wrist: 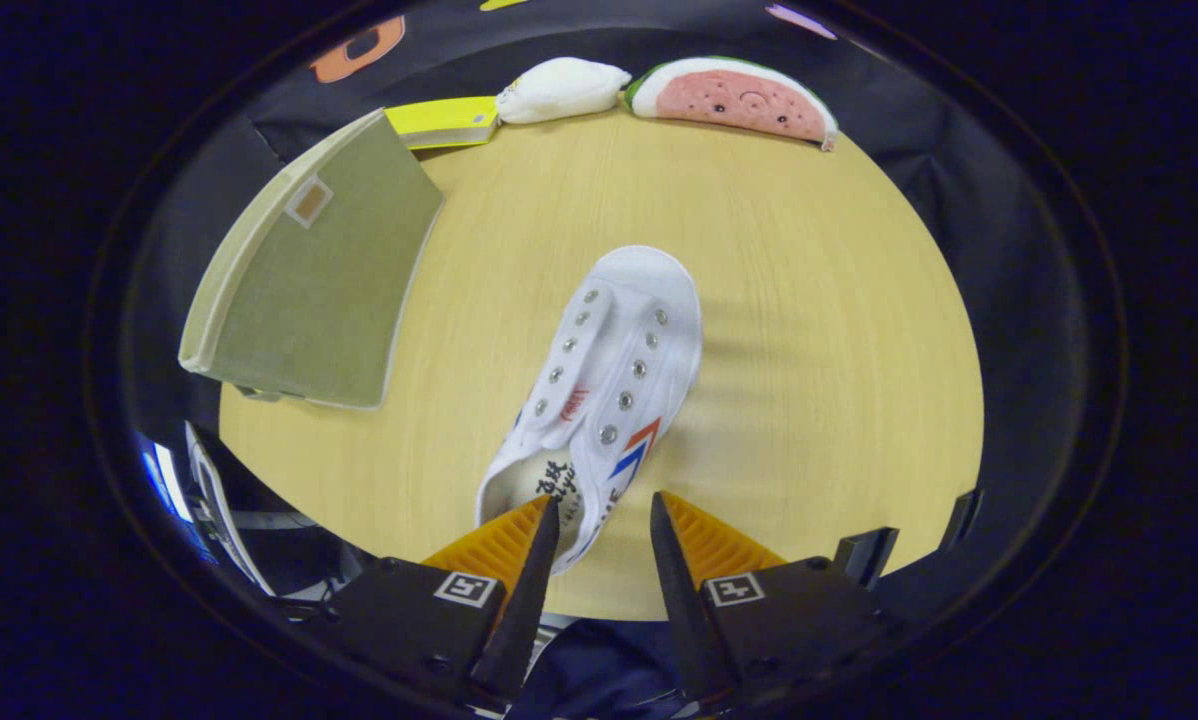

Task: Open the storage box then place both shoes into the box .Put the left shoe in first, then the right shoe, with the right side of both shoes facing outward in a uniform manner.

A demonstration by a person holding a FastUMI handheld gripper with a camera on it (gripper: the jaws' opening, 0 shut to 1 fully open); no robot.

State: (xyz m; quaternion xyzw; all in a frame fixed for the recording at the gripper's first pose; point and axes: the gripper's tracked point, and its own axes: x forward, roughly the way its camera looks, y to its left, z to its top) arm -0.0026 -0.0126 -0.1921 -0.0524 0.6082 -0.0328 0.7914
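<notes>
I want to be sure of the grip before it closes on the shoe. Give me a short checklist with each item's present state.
1. Gripper open: ok, a gap stands between the fingers.
2. White shoe lined up: ok, its heel end lies between the fingertips, toe pointing away.
3. Fingers pressing on the shoe: not ok, not yet closed on it.
4. Storage box opened: not ok, its lid looks shut, off beside the shoe.
5. Which shoe this is, left or right: cannot tell.
6. Way to the box free: ok, bare table between them.
</notes>
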